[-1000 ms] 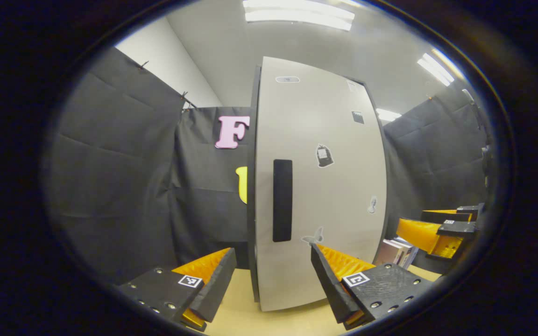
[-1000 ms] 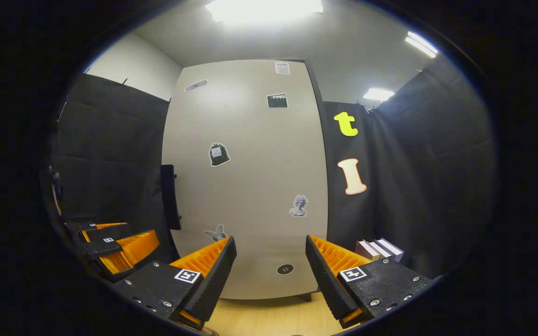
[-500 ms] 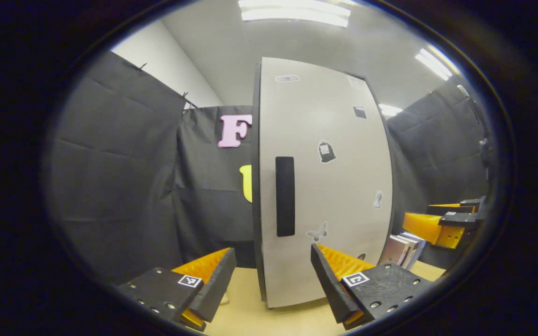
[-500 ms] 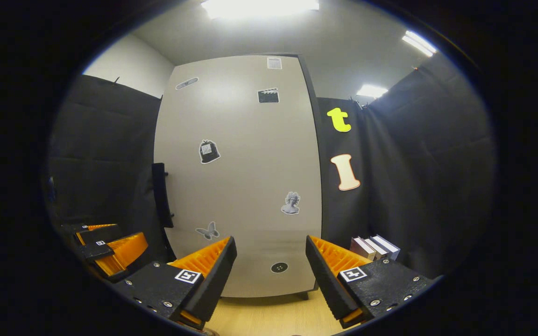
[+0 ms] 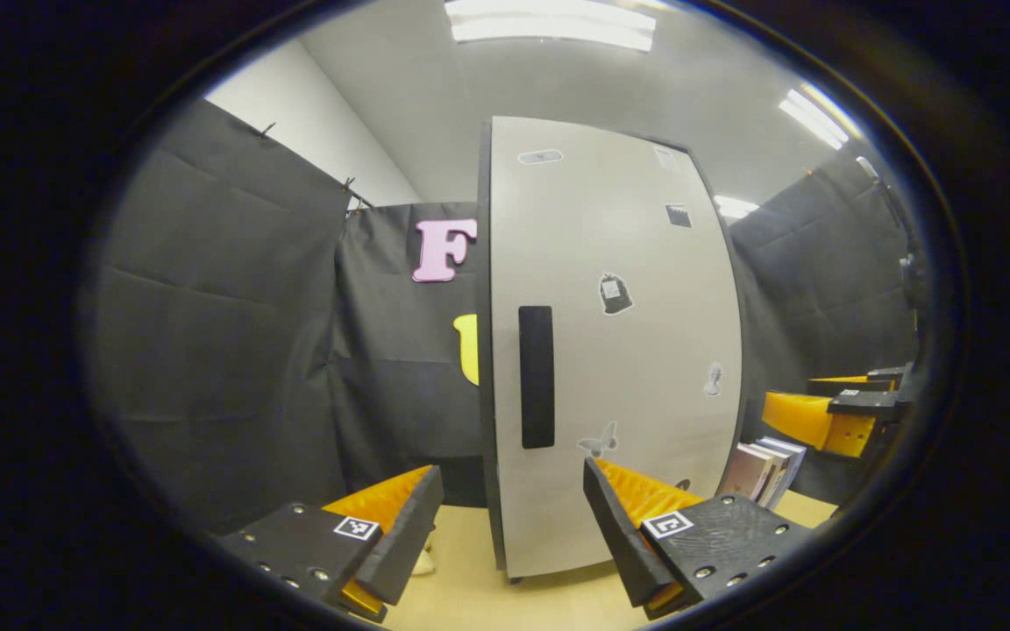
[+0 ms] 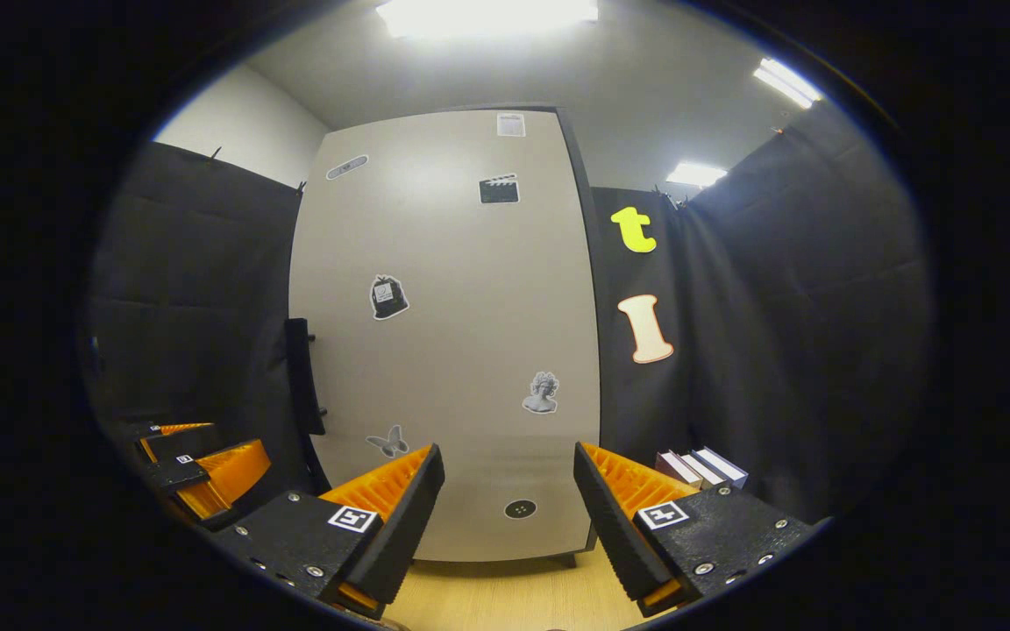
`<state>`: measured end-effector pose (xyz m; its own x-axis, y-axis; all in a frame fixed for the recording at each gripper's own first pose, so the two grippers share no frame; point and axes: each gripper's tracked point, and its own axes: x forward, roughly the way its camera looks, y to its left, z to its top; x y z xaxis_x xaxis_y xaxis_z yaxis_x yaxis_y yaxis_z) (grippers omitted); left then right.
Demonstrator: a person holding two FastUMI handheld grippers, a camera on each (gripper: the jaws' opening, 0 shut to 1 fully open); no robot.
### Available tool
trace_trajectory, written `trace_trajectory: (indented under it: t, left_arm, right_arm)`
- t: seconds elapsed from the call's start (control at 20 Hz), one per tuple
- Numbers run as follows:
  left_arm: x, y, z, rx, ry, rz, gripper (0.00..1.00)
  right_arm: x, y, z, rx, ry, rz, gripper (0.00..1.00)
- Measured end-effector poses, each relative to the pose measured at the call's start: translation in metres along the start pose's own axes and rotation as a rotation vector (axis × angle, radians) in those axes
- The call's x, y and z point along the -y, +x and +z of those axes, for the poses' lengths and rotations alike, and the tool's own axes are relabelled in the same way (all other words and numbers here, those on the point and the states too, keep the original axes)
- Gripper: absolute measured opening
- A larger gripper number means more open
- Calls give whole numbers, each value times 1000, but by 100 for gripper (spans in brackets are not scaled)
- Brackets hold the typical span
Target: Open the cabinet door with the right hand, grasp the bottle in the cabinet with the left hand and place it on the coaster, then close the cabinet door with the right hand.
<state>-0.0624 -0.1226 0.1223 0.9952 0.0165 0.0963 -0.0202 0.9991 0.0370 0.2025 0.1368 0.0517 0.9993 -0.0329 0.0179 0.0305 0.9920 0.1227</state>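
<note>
Opening step, by the look of it, not yet begun: cabinet door (image 6: pixel 461 350) shut flat, no gap along its edge, dark upright handle (image 5: pixel 537 377) untouched. Right gripper (image 6: pixel 505 499) held level and square to the door's lower half, tongs apart with nothing between them, short of the panel and well off to the side of the handle (image 6: pixel 302 377), which stands at the door's far left edge in the right gripper view. Left gripper (image 5: pixel 509 517) likewise level, tongs apart and empty, facing the handle side of the cabinet from a little way back above the pale wooden table (image 5: pixel 470 596). Bottle presumably behind the shut door, so hidden; coaster not made out with any certainty. Next move, as a judgement: swing the right gripper across to the handle, set the tongs either side of the bar, close on it and pull outward along the hinge arc, keeping the left one back out of the door's sweep until the opening is wide enough to reach in. Books (image 6: pixel 700 467) standing beside the cabinet on the right, likely clear of the door's swing.
</note>
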Motion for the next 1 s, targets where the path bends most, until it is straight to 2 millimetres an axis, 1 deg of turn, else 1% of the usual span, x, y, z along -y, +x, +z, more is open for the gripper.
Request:
trace_trajectory:
  t: [0.05,0.1,0.15,0.4,0.55,0.65,0.7,0.8,0.85,0.9,0.95,1.0]
  left_arm:
    - [0,0,2,5,0,2,98]
    - [0,0,2,5,0,3,98]
    - [1,0,2,5,-3,-1,93]
    - [3,0,6,10,-7,-7,93]
    - [6,0,9,14,-1,-15,93]
    - [7,0,6,7,6,-20,93]
    - [7,-1,4,3,2,-17,93]
    - [8,0,-2,-10,-19,-9,93]
    - [8,0,-2,-13,-22,-6,93]
    - [6,-1,-1,-8,-19,3,93]
    - [5,-1,1,-1,-17,7,93]
    - [7,1,3,4,-17,7,98]
  right_arm:
    - [0,0,2,3,1,1,92]
    - [-1,0,4,8,1,5,92]
    - [-2,1,6,11,2,10,92]
    - [-3,1,12,24,2,16,92]
    - [-2,4,12,22,12,16,92]
    - [-3,7,13,20,17,20,92]
    - [-2,8,11,16,20,20,92]
    - [0,10,2,-11,27,10,92]
    - [0,11,-4,-28,34,7,90]
    - [1,12,-7,-40,41,2,92]
    - [1,11,-10,-49,51,-2,92]
    - [0,10,-11,-53,56,-2,92]
